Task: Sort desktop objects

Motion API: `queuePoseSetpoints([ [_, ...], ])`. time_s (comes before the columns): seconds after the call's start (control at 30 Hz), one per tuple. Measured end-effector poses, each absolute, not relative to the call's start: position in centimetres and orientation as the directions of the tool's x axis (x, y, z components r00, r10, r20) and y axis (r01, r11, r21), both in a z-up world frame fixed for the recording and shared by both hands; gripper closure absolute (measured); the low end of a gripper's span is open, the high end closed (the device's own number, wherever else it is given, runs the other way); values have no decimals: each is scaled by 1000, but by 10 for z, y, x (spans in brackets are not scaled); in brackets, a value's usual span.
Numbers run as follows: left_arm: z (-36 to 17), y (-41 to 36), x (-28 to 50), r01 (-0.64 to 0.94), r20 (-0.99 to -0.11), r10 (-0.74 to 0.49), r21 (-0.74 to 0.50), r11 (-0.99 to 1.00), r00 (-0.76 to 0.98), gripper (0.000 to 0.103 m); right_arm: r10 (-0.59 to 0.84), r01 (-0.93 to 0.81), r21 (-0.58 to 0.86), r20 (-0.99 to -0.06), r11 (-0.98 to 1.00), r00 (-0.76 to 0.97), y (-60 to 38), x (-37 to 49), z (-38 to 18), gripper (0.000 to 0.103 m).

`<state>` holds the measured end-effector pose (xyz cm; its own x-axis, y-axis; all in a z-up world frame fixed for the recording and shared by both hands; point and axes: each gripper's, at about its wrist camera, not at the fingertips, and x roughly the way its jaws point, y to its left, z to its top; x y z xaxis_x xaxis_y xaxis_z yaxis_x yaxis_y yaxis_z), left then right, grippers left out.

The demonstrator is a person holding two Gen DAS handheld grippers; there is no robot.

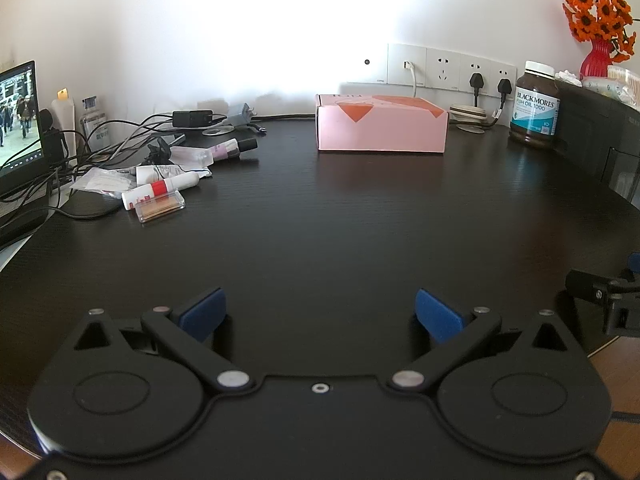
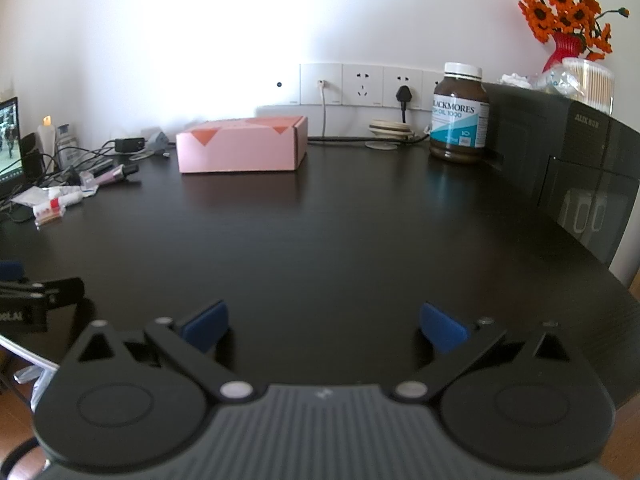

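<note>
Hovering at the desk's (image 1: 320, 220) near edge, left gripper (image 1: 320, 316) and right gripper (image 2: 324, 326) gape wide, empty, readying for clutter (image 1: 160, 188) at the far left corner.

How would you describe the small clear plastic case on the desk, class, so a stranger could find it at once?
Start at the dark desk and go to the clutter on its left side, beside the laptop screen. At the pile's front edge, nearest the camera, lies the clear case, just in front of a white tube with a red band. It alone is transparent, flat and rectangular, showing tan contents.
</note>
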<state>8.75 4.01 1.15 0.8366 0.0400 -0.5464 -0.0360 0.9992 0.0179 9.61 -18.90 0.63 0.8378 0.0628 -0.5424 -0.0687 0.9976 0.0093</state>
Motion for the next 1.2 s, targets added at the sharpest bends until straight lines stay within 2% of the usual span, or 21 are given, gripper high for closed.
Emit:
queuePoseSetpoints([
  [1.2,12,36,92,1,-554,8,17,1000,833,0,42,-46,7,-538,999,842,-191,100,7,1],
])
